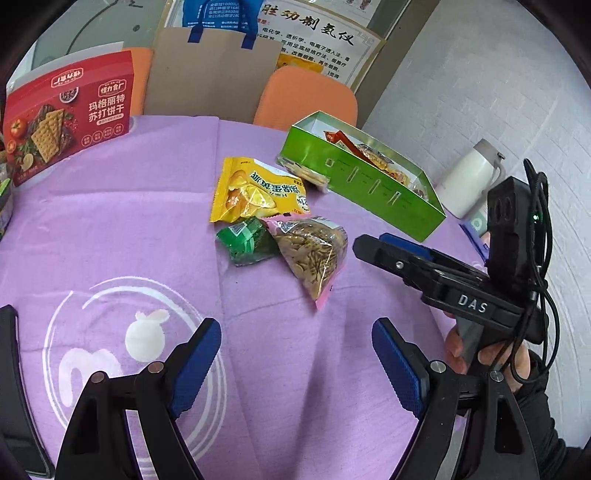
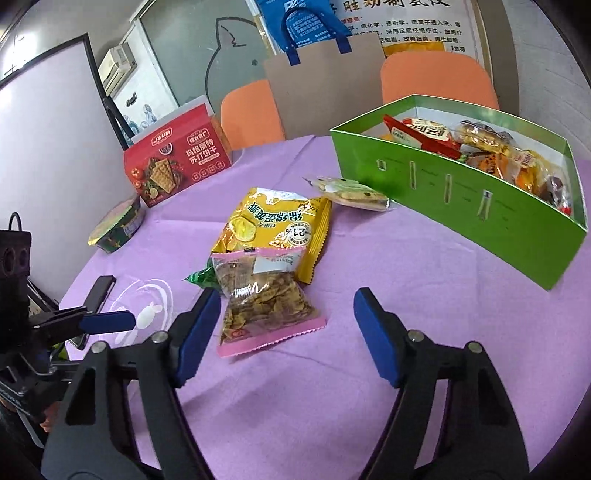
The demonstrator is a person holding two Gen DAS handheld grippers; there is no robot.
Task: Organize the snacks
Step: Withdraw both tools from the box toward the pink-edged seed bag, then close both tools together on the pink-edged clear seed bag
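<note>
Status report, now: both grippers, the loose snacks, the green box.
Left gripper open, empty. Right gripper open, empty, over seed pack. Four packs loose on cloth; green box part filled. Nothing blocking.

From my remote station I read this as an office or meeting room. Evidence: a wall poster (image 2: 413, 26) printed in Chinese product text; frosted glass partition (image 2: 207, 55) carrying a bird-outline decal; a wall-mounted air conditioner (image 2: 118, 66); a whiteboard (image 2: 48, 122) at left. Two orange chairs (image 2: 436, 79) stand at a round bench (image 2: 369, 258) covered with a purple logo cloth. A brown paper bag (image 2: 325, 88) with blue handles and a white thermos (image 1: 471, 177) sit nearby.
</note>
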